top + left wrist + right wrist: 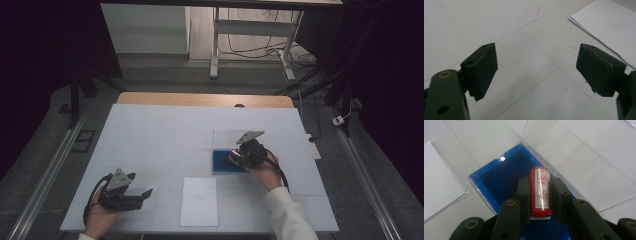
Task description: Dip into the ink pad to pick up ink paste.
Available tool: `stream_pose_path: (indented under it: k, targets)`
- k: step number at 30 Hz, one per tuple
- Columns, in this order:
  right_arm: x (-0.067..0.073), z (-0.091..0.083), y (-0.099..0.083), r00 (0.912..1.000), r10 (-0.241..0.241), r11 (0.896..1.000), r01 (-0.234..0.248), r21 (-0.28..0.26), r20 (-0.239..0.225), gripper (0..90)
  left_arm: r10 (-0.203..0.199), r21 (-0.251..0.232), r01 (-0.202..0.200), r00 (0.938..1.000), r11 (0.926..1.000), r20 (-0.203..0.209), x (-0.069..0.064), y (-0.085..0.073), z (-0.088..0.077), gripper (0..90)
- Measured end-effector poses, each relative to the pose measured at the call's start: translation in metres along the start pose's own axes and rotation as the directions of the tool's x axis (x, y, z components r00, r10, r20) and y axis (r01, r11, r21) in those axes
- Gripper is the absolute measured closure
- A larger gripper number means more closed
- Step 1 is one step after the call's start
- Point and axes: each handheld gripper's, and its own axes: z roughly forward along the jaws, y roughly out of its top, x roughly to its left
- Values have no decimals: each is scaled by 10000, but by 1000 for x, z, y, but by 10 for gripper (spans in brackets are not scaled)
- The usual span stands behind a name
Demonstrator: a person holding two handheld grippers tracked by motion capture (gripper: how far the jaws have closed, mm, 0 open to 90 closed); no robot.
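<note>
Right claw (pixel 539 195) grips stamp (pixel 540 190) over box (pixel 499 177).

Desk (pixel 160 130): smooth, matt white surface with thin seams; far edge looks like wood. Paper (pixel 199 201): matt white sheets. Box (pixel 499 180): glossy clear plastic walls and lid, lined with matt deep-blue, felt-like material. Stamp (pixel 540 191): glossy red plastic with a shiny label. Right hand-held gripper (pixel 540 202): matt black jaws, brass-coloured rivets. Left hand-held gripper (pixel 536 70): matt black, rough-edged pads.
</note>
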Motion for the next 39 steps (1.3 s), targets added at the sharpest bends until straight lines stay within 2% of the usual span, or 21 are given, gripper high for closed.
stream_pose_path:
  k: [17,20,22,23,25,26,28,32,39]
  targets:
    - [2,0,-2,9998,134,9999,-133,-103,120,704,-7,4,7,10000,10000,-9,0,0,0,178]
    - [1,-3,3,10000,-3,10000,3,-59,32,702,-9,4,9,10000,10000,3,0,0,0,177]
    - [1,-5,5,9994,-342,9994,342,68,43,701,-17,2,17,10000,10000,-10,1,0,0,177]
    - [2,-7,6,9992,-394,9992,394,-59,28,700,-26,4,26,10000,10000,0,1,0,1,177]
    - [2,-15,7,9997,-66,9960,46,-895,-226,700,-46,40,46,10000,10000,-21,2,-1,1,178]
    - [2,-18,8,9998,-74,9945,56,-1043,-172,700,-41,49,41,10000,10000,-29,2,-1,1,177]
    - [4,-25,11,9999,-96,9942,91,-1073,-44,700,-5,69,5,10000,10000,-10,1,-1,1,177]
    - [2,-34,11,9999,-42,9939,29,-1103,-116,700,0,38,0,10000,10000,-12,1,-1,0,177]
    - [-2,-34,10,9998,1,9954,-19,-957,-195,700,-9,67,9,10000,10000,-14,1,-1,1,177]
